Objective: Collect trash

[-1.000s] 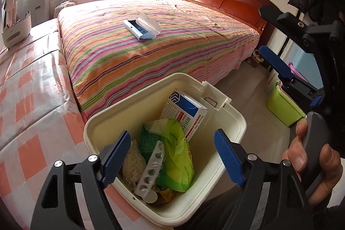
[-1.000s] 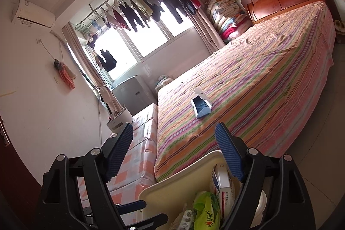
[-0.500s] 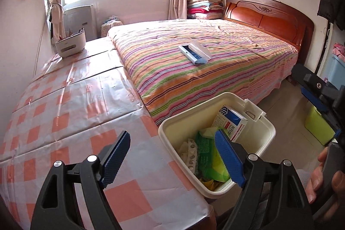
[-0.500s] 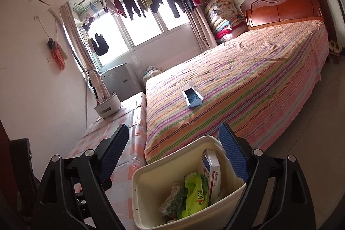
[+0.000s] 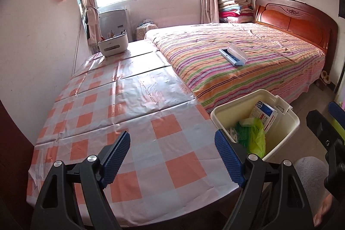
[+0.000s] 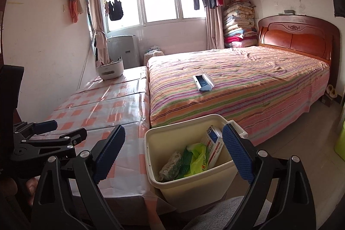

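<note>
Since the bin (image 6: 194, 186) sits right at the desk (image 5: 138, 118) corner, w/ part of its base apparently past the edge, we judge the main risk is a knock: either claw swinging back in could clip the rim and tip it to the floor, spilling what's collected. Both claws are empty. The left claw (image 5: 172, 158) is spread wide over the checked cloth, nothing between its pads. The right claw (image 6: 172, 154) has its jaws opening, wide apart, hanging above the bin w/ nothing gripped; the bin's far corner only shows behind one pad.

Inside the bin: a blue-and-white medicine box (image 6: 213, 143) leaning on the wall, a green plastic bag (image 6: 196, 156), some crumpled whitish stuff we can't ID. A blue-and-white item (image 5: 232, 55) lies on the striped bed (image 5: 258, 70), well apart from the bin; if it's trash, reaching it means stretching across the mattress, and a soft sheet may let it slide or sink under the pads, so a grab could miss. If it's not trash, picking it would be the error. We can't tell which.

Vs a sec ago: the left view then looked straight down into the bin, pads either side of the contents; now the bin's off to the lower right and most of the desk shows. The right view was rolled hard, room tilted, bin barely in frame; now it's level w/ the bin centred below, and the jaws stand wider
</note>
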Demonstrator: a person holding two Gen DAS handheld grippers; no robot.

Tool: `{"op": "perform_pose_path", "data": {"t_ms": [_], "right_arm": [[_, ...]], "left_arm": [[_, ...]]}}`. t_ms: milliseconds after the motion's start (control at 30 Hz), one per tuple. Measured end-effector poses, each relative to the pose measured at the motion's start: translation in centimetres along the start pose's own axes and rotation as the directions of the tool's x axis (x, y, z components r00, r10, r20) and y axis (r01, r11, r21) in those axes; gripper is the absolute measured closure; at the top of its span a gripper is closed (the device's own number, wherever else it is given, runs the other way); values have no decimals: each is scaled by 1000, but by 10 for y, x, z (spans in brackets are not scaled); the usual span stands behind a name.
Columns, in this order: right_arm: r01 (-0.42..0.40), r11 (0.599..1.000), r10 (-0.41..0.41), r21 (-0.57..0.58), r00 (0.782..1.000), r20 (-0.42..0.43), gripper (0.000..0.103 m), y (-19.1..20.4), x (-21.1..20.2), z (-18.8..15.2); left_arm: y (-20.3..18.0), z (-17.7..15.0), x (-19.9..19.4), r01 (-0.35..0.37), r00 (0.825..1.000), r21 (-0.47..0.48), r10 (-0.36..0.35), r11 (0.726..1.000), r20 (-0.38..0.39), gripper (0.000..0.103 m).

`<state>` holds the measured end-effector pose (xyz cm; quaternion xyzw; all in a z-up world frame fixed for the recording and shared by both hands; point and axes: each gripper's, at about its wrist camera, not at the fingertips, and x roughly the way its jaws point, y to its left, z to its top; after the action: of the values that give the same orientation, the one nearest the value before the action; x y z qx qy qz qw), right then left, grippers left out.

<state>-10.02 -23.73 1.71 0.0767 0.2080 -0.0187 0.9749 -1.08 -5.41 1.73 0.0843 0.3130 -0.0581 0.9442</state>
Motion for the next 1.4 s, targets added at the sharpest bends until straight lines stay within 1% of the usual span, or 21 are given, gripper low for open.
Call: {"op": "perform_pose_path", "data": {"t_ms": [167, 433, 733, 900, 1400], "right_arm": [[-9, 1000, 9, -3, 1000, 14, 13, 6, -2, 5], [-29, 1000, 29, -4, 1000, 1, 12, 11, 7, 10], [-34, 999, 34, -13, 999, -7, 11, 14, 14, 10], [-37, 999, 37, -15, 999, -16, 11, 16, 20, 9], [-36, 999, 35, -5, 998, -43, 11, 11, 35, 6]], "left_arm": [[5, -2, -6, -20, 1000, 6, 20, 1000, 6, 24], [13, -4, -3, -33, 999, -2, 33, 999, -11, 24], [19, -7, 8, -15, 998, -25, 13, 1000, -61, 24], [19, -7, 10, -13, 998, -23, 11, 1000, -57, 24], [19, -9, 22, -7, 996, -30, 4, 1000, -86, 24]]}}
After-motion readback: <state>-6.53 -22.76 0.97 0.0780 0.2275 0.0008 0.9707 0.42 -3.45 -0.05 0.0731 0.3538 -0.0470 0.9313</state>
